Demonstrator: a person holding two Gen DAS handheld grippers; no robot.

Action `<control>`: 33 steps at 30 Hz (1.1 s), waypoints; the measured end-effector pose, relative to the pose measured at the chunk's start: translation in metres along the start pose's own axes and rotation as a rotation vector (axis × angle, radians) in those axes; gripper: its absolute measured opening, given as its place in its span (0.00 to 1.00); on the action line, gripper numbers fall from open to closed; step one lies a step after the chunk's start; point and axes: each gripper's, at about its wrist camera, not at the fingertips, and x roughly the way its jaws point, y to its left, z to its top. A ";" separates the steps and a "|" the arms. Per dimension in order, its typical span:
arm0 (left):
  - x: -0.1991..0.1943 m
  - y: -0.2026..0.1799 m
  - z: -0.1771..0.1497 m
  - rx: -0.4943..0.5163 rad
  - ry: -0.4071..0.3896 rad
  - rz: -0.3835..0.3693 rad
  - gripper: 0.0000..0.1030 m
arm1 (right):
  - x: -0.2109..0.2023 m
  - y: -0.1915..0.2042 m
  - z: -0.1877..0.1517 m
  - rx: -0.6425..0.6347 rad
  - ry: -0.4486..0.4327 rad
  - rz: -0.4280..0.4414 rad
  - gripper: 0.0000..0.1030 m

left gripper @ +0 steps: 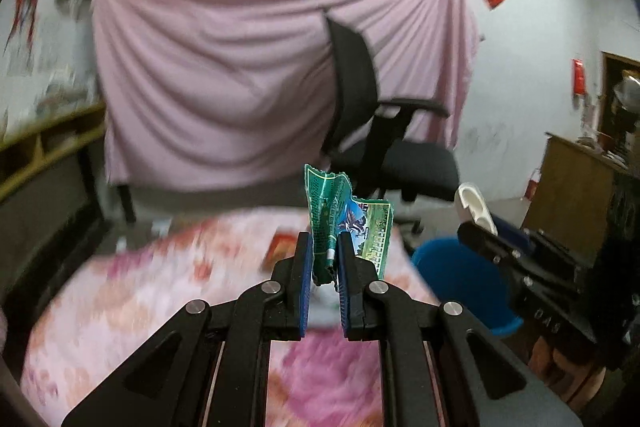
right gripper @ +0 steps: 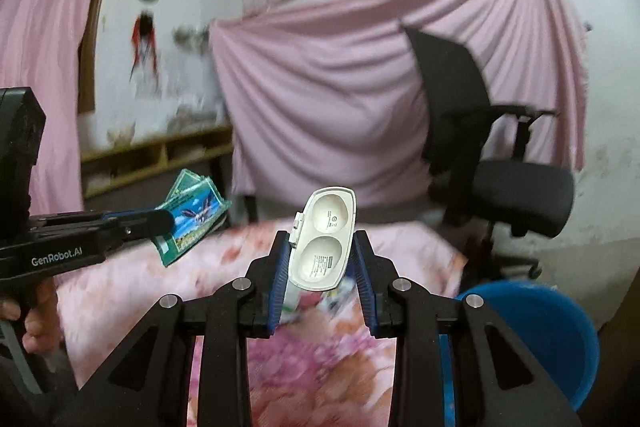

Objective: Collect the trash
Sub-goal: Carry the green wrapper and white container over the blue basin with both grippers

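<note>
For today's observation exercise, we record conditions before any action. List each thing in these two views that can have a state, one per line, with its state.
Left gripper: shut on the green printed wrapper.
Green printed wrapper: crumpled, torn-edged, held off the bed.
Right gripper: shut on the white plastic two-hollow case.
White plastic two-hollow case: empty, held upright.
Blue round plastic bin: open-topped, contents hidden.
Black office chair: unoccupied.

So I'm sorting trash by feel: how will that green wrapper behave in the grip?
Probably floppy: the green wrapper is creased and folded where the left gripper pinches it. Likely very light, being thin film. Its glossy print suggests it could slip.
</note>
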 end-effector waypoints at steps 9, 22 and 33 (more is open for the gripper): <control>0.021 -0.070 0.042 0.131 -0.077 -0.083 0.09 | -0.037 -0.053 0.017 0.112 -0.170 -0.162 0.28; 0.094 -0.142 0.036 0.232 0.021 -0.167 0.09 | -0.061 -0.127 0.002 0.226 -0.114 -0.334 0.28; 0.136 -0.170 0.011 0.265 0.162 -0.182 0.10 | -0.064 -0.157 -0.023 0.267 -0.011 -0.391 0.28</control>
